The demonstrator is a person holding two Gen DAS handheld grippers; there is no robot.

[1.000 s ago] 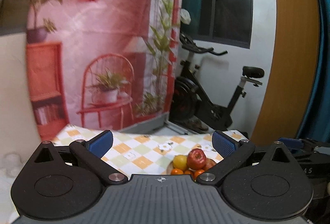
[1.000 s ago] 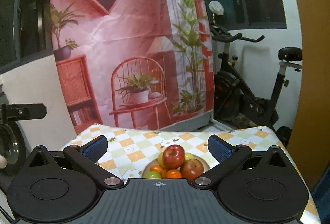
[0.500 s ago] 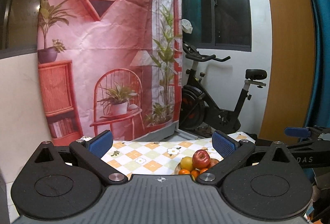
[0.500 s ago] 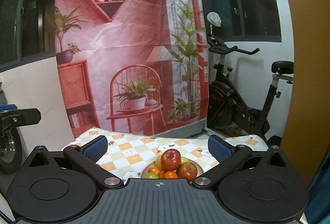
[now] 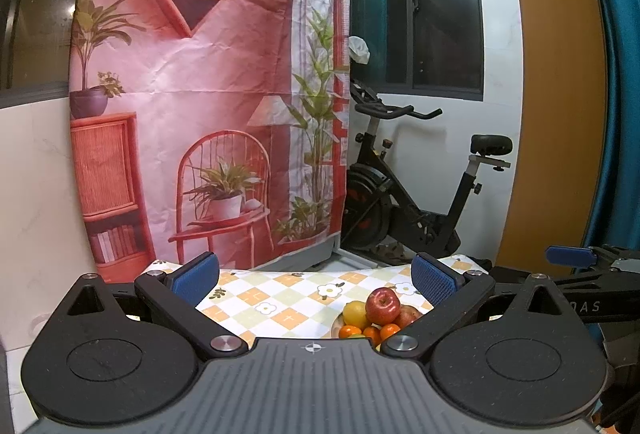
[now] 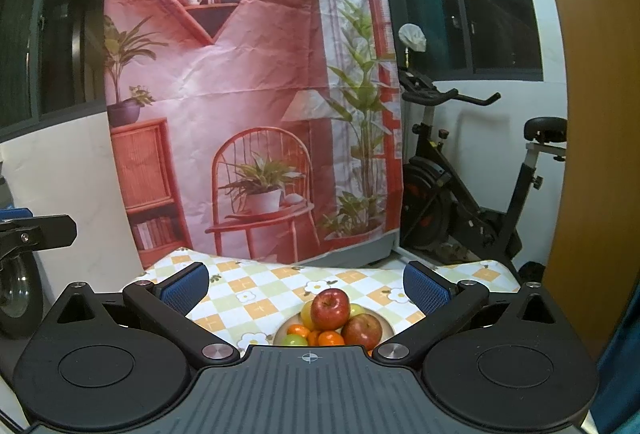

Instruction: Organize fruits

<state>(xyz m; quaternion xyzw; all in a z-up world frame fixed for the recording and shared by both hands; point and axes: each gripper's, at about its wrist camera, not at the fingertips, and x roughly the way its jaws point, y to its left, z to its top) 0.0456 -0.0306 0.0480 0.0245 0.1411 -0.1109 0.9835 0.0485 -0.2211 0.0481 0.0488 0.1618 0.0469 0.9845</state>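
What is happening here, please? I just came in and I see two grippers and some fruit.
A person holds a gripper in each hand above a table with a checkered cloth. Both the left gripper and the right gripper are open and hold nothing. A plate piled with fruit sits ahead, a red apple on top of the oranges and other fruit. No fruit is touched yet.

Left gripper [image 5: 314, 274] level, fingers [image 5: 195, 277] spread wide, right gripper [image 6: 306, 284] likewise

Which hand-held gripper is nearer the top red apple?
Right, slightly, as far as these views show. The right hand-held gripper faces the apple nearly head-on; the left hand-held gripper sits off to the apple's left. Both are open, short of it.
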